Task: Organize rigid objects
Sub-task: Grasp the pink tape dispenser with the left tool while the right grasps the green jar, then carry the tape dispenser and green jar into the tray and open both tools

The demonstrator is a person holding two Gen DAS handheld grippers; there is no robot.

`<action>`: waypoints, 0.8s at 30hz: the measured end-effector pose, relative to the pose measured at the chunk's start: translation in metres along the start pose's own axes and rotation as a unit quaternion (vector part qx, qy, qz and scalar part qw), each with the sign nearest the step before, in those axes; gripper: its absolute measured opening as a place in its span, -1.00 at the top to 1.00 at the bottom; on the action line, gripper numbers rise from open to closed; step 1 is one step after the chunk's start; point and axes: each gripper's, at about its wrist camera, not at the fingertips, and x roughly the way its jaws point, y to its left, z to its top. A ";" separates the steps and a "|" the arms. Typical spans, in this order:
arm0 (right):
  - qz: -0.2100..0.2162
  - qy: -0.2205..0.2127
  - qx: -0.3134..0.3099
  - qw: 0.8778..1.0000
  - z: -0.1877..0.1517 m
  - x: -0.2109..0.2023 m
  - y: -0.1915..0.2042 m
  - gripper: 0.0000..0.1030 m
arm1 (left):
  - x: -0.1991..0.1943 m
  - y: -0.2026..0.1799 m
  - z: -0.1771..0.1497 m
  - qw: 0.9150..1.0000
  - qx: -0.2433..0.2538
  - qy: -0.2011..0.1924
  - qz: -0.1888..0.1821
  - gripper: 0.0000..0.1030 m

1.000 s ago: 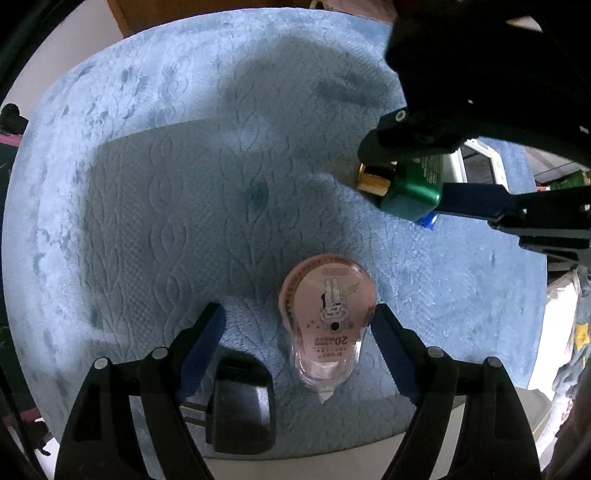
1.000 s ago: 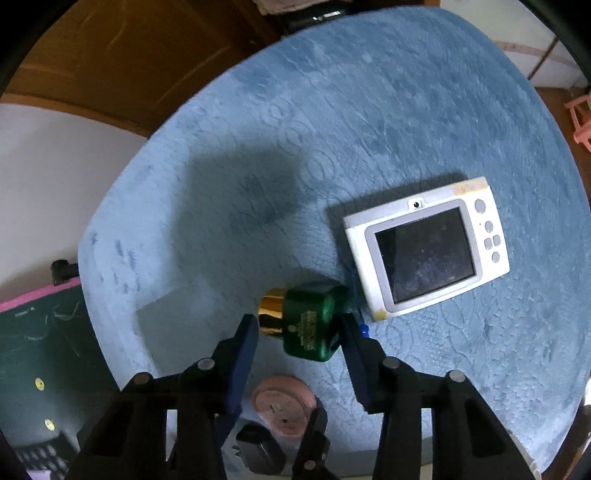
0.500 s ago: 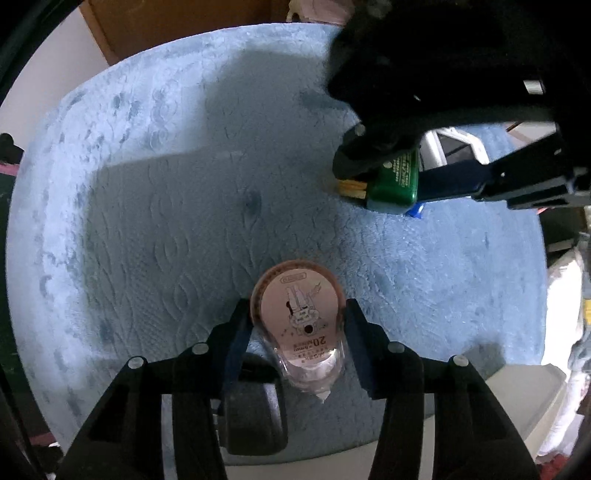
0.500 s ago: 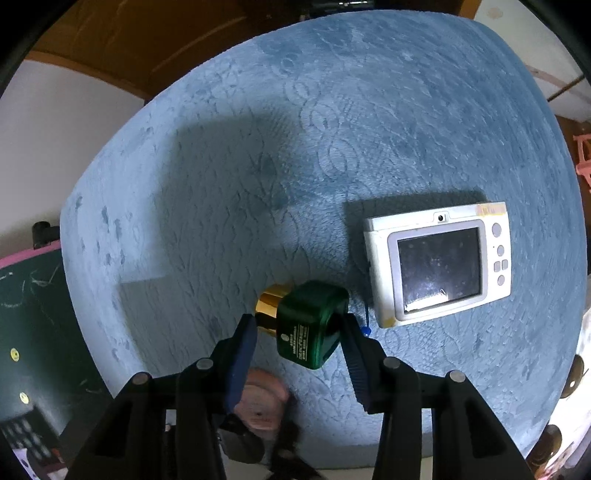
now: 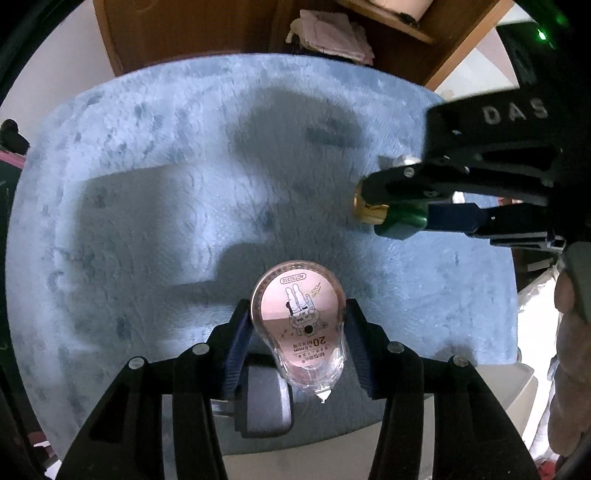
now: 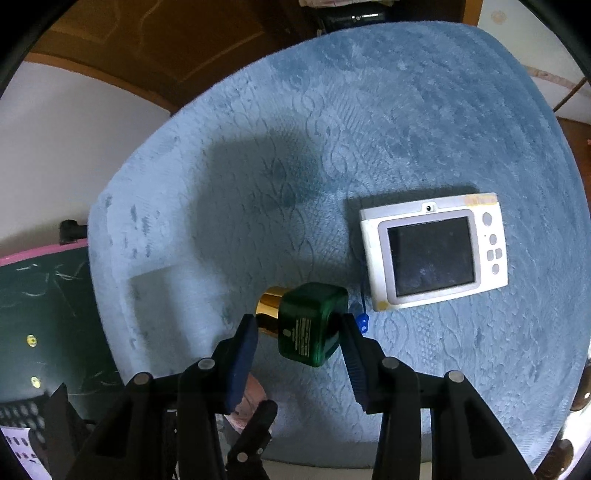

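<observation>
My left gripper [image 5: 297, 332] is shut on a pink correction tape dispenser [image 5: 301, 325] and holds it above the near edge of the blue mat [image 5: 166, 206]. My right gripper [image 6: 299, 336] is shut on a green bottle with a gold cap [image 6: 310, 325], held just above the mat; it also shows in the left wrist view [image 5: 399, 218] at the right. A white digital camera [image 6: 434, 251] lies screen up on the mat, right of the bottle.
A dark charger block [image 5: 264, 398] lies at the mat's near edge under my left gripper. A blue strap end [image 6: 362, 321] lies beside the camera. A wooden cabinet [image 5: 221, 29] stands behind the mat. A dark board [image 6: 44, 314] is at the left.
My left gripper has closed on the tape dispenser and lifted it off the mat. My right gripper keeps holding the green bottle and has shifted slightly.
</observation>
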 end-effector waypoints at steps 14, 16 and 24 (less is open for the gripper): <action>0.066 -0.030 -0.002 0.997 -0.027 -0.057 -0.014 0.12 | -0.062 -0.027 -0.001 0.998 0.028 -0.051 0.022 -0.03; 0.080 -0.039 -0.007 0.996 -0.038 -0.072 -0.016 0.12 | -0.077 -0.033 -0.004 0.997 0.040 -0.062 0.030 -0.03; 0.125 -0.075 -0.031 0.989 -0.089 -0.132 -0.029 0.12 | -0.142 -0.051 -0.027 0.989 0.097 -0.103 0.049 -0.03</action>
